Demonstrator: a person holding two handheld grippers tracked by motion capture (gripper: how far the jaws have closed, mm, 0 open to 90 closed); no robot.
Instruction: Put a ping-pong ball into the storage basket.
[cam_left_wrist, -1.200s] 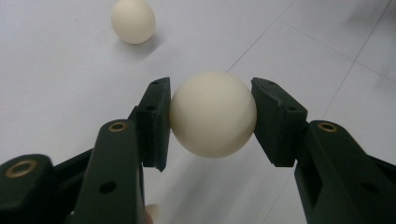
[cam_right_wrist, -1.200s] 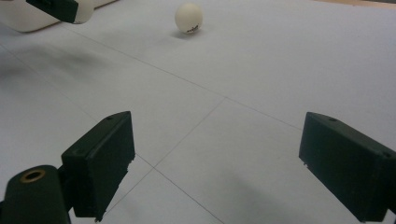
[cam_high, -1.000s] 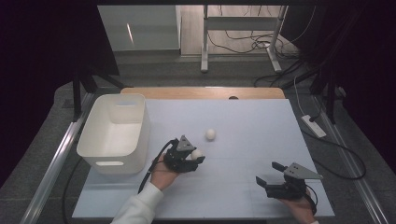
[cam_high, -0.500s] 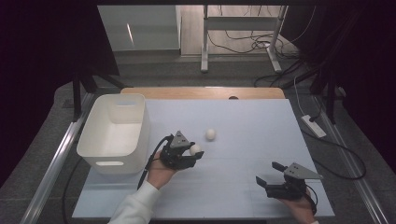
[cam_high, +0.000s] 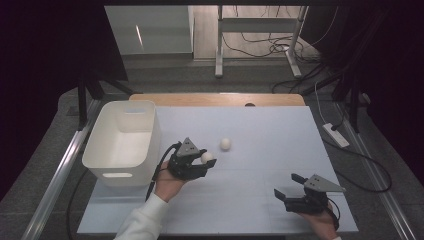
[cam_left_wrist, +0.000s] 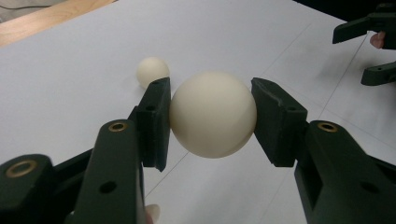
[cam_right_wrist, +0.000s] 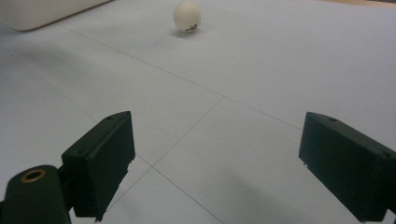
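1. Your left tool (cam_high: 206, 159) is clamped on a white ball (cam_left_wrist: 213, 114), lifted off the counter (cam_high: 260, 125). Vs a sec ago it's shifted a bit toward the second ball (cam_high: 225, 143), away from the white bin (cam_high: 122, 137).
2. Grip looks secure w/ both pads on the ball, so pickup seems done; the bin drop is prob. next.
3. Right tool (cam_high: 290, 186) sits open, empty, near the counter's front edge.
4. Second ball lies loose mid-counter.
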